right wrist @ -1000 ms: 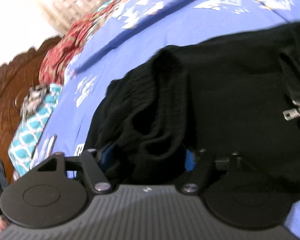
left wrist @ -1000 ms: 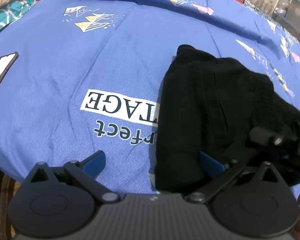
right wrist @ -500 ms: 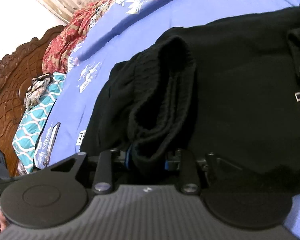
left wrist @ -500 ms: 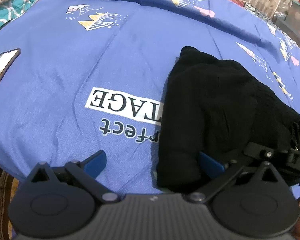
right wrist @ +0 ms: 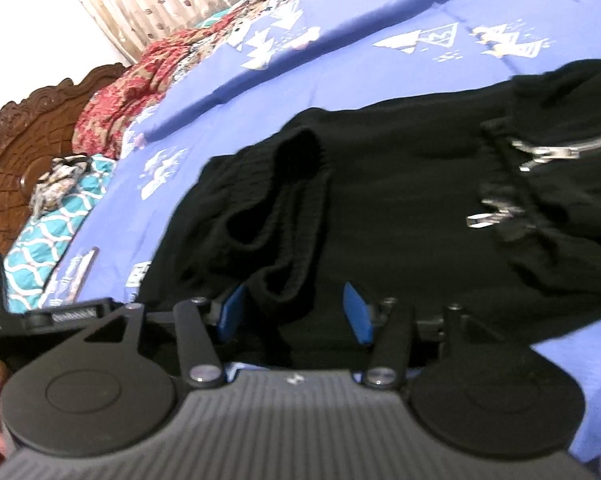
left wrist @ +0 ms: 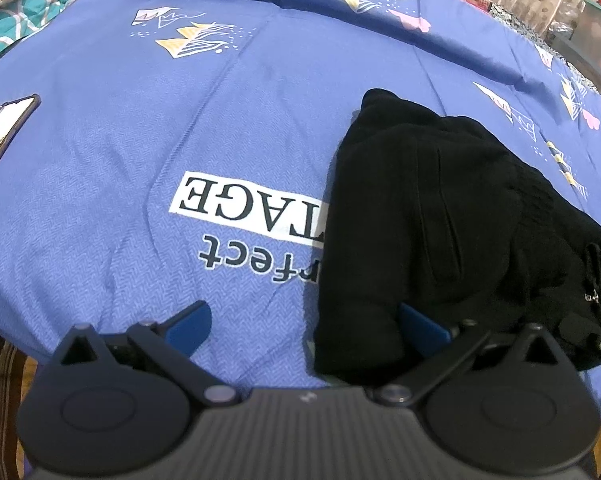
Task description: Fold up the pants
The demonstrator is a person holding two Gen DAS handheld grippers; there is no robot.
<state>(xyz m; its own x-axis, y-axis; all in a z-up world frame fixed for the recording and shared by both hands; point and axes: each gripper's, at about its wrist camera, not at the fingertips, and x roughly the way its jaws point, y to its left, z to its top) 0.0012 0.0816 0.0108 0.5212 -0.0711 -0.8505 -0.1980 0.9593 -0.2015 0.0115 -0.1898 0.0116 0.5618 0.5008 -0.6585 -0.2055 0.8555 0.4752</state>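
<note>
Left wrist view: left gripper [left wrist: 304, 326] has its jaws wide apart, straddling the near edge of the folded black knit pants [left wrist: 432, 216] on the blue printed bedsheet [left wrist: 220, 100]. Right gripper [right wrist: 294, 312] jaws, just opened, flank the ribbed waistband without pressing it.

Both wrist views angle down, close; share black pants [left wrist: 440, 216]
</note>
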